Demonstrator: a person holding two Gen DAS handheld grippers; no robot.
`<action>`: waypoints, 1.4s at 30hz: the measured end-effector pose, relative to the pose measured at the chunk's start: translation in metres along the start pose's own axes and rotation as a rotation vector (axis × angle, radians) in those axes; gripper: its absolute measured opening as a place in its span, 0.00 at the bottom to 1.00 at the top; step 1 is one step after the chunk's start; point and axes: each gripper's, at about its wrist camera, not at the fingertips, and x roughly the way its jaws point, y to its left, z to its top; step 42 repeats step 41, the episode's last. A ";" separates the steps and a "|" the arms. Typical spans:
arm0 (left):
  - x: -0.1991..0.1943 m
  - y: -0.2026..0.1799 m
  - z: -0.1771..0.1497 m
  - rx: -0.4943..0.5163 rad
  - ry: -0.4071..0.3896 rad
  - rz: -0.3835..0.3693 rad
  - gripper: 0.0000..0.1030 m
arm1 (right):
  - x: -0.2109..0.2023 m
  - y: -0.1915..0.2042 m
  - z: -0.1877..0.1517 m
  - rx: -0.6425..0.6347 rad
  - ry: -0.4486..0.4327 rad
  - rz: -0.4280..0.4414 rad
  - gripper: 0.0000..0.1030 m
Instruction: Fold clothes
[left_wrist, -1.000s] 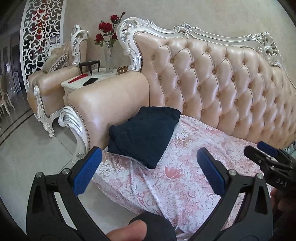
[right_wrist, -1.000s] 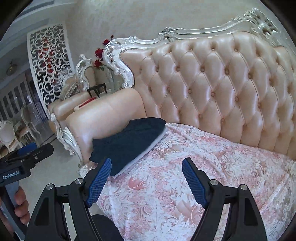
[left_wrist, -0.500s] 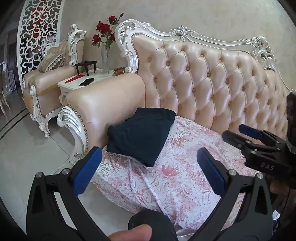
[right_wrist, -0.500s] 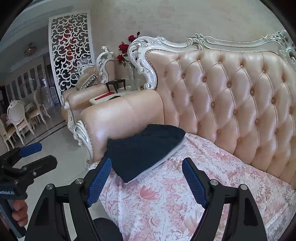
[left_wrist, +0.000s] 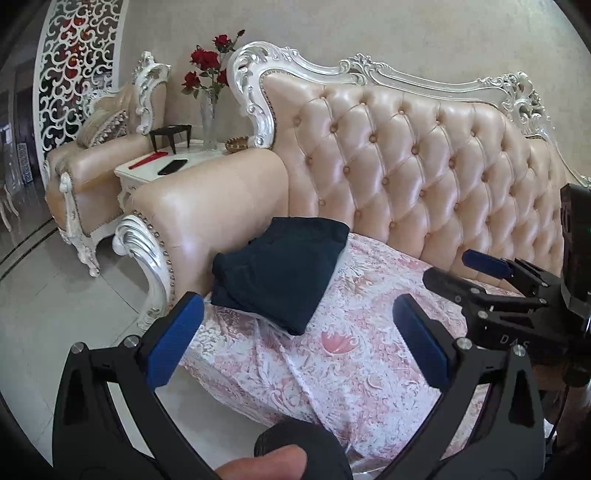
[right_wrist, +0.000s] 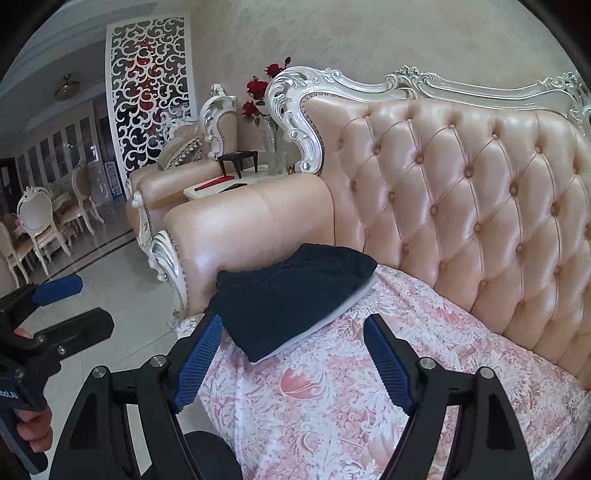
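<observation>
Lying folded on the sofa seat, the dark garment (left_wrist: 280, 271) rests on the pink floral cover (left_wrist: 354, 350), its far side touching the armrest (left_wrist: 210, 206), with a thin pale layer showing under its lower edge in the right wrist view (right_wrist: 295, 295). Beyond the garment rises the tufted backrest (left_wrist: 424, 166) with its carved white frame. Nearer the camera than the garment, the left gripper (left_wrist: 299, 339) hangs over the front edge of the cover, its blue pads spread wide with nothing between them and not touching the cloth. Right of the garment in that view, the right gripper (left_wrist: 476, 273) hovers above the cover; its own camera shows its pads (right_wrist: 291, 365) likewise spread wide, empty, just short of the garment's near corner. A thumb (left_wrist: 266, 461) shows at the bottom of the left view, and a hand (right_wrist: 33, 432) grips the left tool's handle at the left edge of the right view. Past the armrest from the garment stands a white side table (left_wrist: 147, 170) with a phone (left_wrist: 172, 167), a red flat item (left_wrist: 147, 159), a small black stand (left_wrist: 170, 133) and a vase of red roses (left_wrist: 208, 92). An armchair (left_wrist: 103, 155) sits further off.
</observation>
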 end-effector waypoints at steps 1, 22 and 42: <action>0.001 0.000 0.000 -0.002 0.004 0.003 0.99 | 0.001 0.000 0.000 0.001 0.001 0.002 0.77; 0.008 -0.004 -0.001 0.014 0.033 0.006 0.99 | 0.007 -0.001 -0.008 0.009 0.024 0.028 0.77; 0.006 -0.008 -0.003 0.019 0.013 -0.013 0.99 | 0.011 -0.001 -0.010 0.012 0.038 0.034 0.77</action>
